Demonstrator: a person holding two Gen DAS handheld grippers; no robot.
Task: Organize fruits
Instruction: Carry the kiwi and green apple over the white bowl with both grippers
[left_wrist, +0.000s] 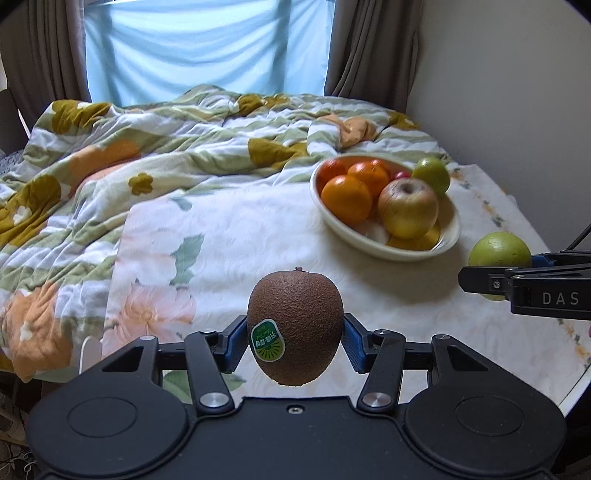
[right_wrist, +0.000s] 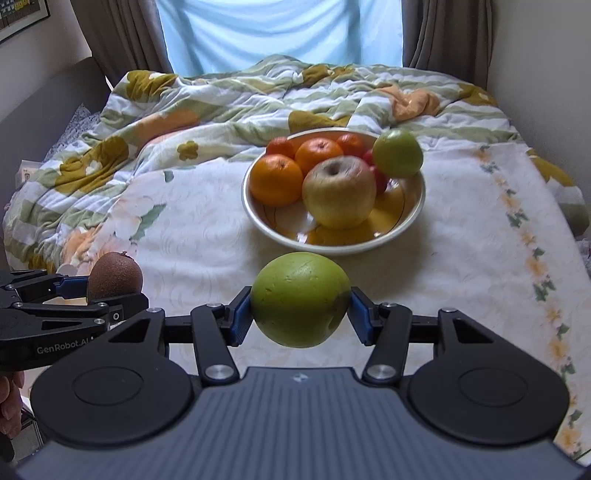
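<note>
Fingers (left_wrist: 236, 343) around fuzzy oval kiwi (left_wrist: 295, 328)

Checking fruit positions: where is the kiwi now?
The kiwi sits clamped in the left hand-held gripper, centre-bottom of the left wrist view, short of the bowl.

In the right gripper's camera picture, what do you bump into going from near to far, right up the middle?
Right gripper squeezing the big green fruit → bowl → apple → oranges → crumpled quilt → blue curtain.
</note>
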